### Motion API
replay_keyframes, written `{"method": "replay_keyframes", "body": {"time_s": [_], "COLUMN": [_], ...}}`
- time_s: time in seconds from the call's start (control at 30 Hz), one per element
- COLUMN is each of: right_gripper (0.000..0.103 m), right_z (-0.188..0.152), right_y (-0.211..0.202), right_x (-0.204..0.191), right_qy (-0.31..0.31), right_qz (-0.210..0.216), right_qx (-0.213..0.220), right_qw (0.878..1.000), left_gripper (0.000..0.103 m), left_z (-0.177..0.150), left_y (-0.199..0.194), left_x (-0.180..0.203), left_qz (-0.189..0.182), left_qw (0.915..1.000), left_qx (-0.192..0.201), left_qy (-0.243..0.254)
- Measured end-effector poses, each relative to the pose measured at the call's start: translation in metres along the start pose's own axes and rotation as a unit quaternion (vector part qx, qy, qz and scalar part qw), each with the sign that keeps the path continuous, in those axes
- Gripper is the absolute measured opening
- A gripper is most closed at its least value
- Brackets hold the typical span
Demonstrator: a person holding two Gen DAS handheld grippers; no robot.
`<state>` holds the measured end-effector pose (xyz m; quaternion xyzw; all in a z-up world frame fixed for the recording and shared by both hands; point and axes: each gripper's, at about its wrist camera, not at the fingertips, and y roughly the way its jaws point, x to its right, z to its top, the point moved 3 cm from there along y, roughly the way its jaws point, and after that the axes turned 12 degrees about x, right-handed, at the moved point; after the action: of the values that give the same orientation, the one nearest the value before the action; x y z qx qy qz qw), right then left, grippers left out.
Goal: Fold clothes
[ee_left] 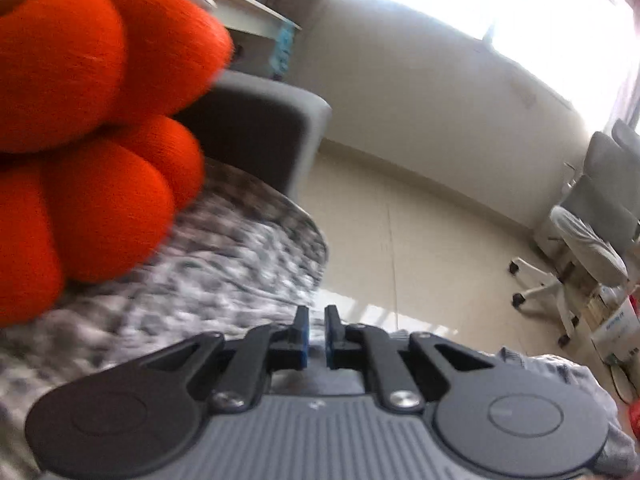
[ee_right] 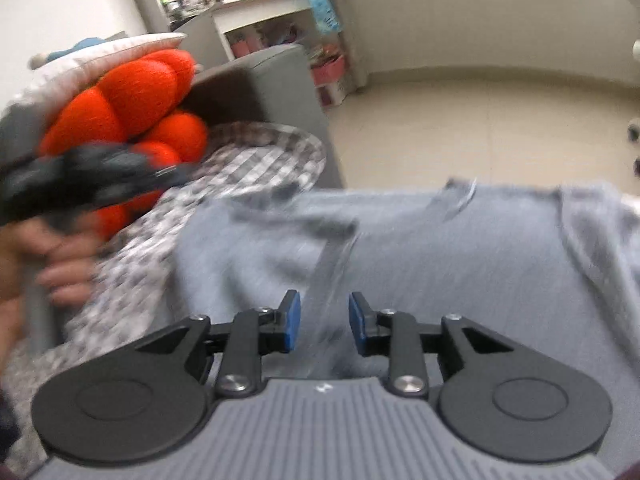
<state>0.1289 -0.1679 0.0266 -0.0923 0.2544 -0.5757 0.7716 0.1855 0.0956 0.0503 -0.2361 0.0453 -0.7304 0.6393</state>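
Under the right gripper lies a grey shirt, spread over the bed and filling most of the right wrist view. A raised fold of the shirt runs up between the 2 blue pads, yet the pads stand apart and do not press on it, so this gripper is released. To the left of the shirt, a black-and-white checked bedspread covers the rest of the bed, and the shirt's edge rests on it. At the left edge of the same view a hand grips the handle of the left gripper, which is blurred and shows dark against an orange knotted cushion.

In the left wrist view the left gripper has its jaws drawn nearly together, only a thin slit between the blue pads; nothing shows between them. Below it lies the checked bedspread, with the orange cushion close at the upper left. Further back stands a grey padded bed end, then a pale floor, a white wheeled chair on the right, and a bright window at the top
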Motion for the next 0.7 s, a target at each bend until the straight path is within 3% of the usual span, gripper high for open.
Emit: {"method": "replay_keyframes", "body": {"time_s": [0.07, 0.13, 0.27, 0.3, 0.4, 0.5, 0.57, 0.7], "right_gripper": [0.032, 0.032, 0.031, 0.024, 0.001, 0.001, 0.001, 0.001], "right_z": [0.013, 0.023, 0.026, 0.024, 0.018, 0.023, 0.024, 0.008], "right_y": [0.015, 0.031, 0.063, 0.069, 0.072, 0.055, 0.046, 0.058], "right_x": [0.003, 0.004, -0.002, -0.005, -0.012, -0.021, -0.017, -0.008], "right_qy": [-0.005, -0.012, -0.055, -0.072, -0.118, -0.135, -0.114, -0.109], "right_qz": [-0.004, -0.011, -0.021, -0.027, -0.047, -0.067, -0.088, -0.113], "right_qx": [0.014, 0.018, -0.009, -0.018, -0.025, 0.013, 0.027, -0.006], "right_qw": [1.000, 1.000, 0.998, 0.997, 0.992, 0.988, 0.989, 0.988], "left_gripper": [0.010, 0.013, 0.024, 0.026, 0.026, 0.026, 0.026, 0.026], "left_z": [-0.007, -0.020, -0.051, -0.058, -0.070, -0.072, -0.074, -0.072], "left_y": [-0.016, -0.032, -0.043, -0.042, -0.034, -0.029, -0.025, -0.017], "left_x": [-0.002, 0.007, 0.027, 0.030, 0.037, 0.040, 0.041, 0.044], "left_qz": [-0.019, -0.046, -0.093, -0.098, -0.101, -0.105, -0.102, -0.091], "left_qw": [0.9997, 0.9976, 0.9865, 0.9834, 0.9784, 0.9760, 0.9740, 0.9727], "left_qx": [-0.009, -0.014, -0.022, -0.023, -0.027, -0.023, -0.022, -0.024], "left_qy": [0.009, 0.051, 0.133, 0.151, 0.178, 0.190, 0.201, 0.212]}}
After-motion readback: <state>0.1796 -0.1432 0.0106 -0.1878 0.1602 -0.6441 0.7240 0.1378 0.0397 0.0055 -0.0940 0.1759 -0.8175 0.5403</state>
